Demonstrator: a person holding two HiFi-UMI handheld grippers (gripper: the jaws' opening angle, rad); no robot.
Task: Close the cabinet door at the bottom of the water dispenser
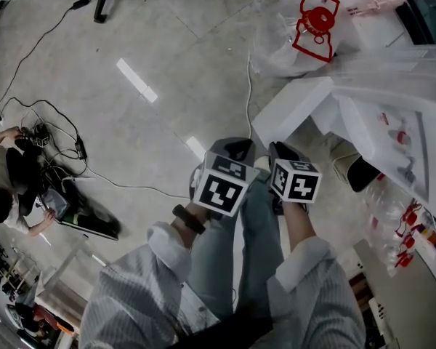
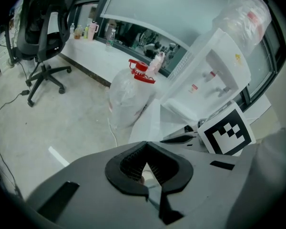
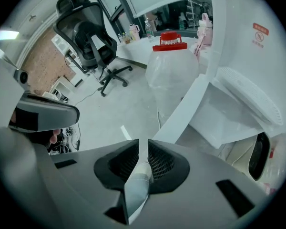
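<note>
Well, flat wht cab. door point(image 1: 291, 111) ajar

Right gripper point(image 3: 143, 149): jaws together, nothing gripped between them.
Cabinet door point(image 3: 188, 106): white, swung open, its edge running from just beyond the jaws up to the right.
Water dispenser point(image 3: 248, 46): white, fills the right side, with a red label high up.
Water jug point(image 3: 170, 70): clear with a red cap, on the floor beyond the door.
Office chair point(image 3: 88, 37): black, far left.
</note>
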